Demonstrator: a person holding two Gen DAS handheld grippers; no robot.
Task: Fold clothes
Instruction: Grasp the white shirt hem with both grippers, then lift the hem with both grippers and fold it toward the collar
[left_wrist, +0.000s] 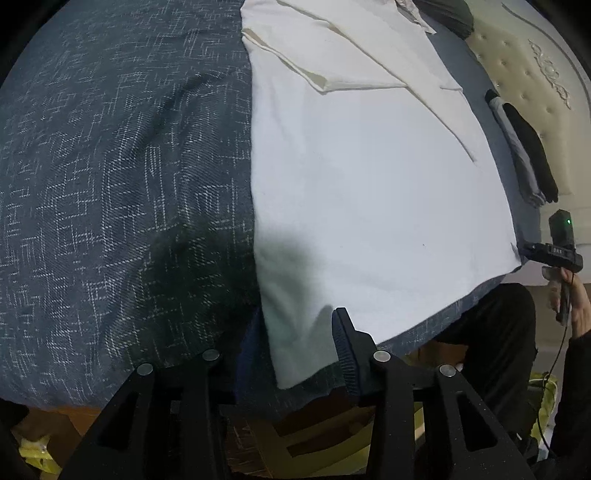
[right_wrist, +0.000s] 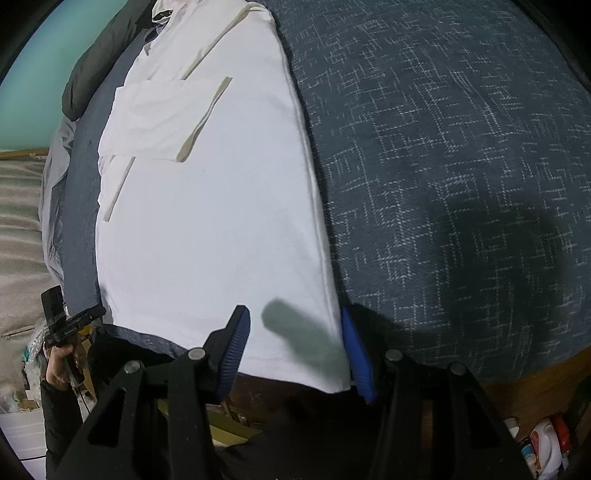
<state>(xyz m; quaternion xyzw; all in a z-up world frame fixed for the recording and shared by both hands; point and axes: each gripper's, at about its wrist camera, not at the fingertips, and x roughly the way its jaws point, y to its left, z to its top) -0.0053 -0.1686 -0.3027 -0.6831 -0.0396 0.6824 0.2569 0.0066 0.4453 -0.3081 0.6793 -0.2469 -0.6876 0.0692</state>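
White shirt (left_wrist: 369, 184) flat on the blue bedspread (left_wrist: 110, 166), long axis running away from me, hem at the near bed edge. My left gripper (left_wrist: 291, 354) and right gripper (right_wrist: 295, 350) each straddle a hem corner, jaws part-open, pads apart from the cloth. Collar cut off at the frame top.

Left gripper (left_wrist: 299, 354) seen at lower centre, jaws parted; right gripper (right_wrist: 295, 347) likewise, both pointed steeply down.
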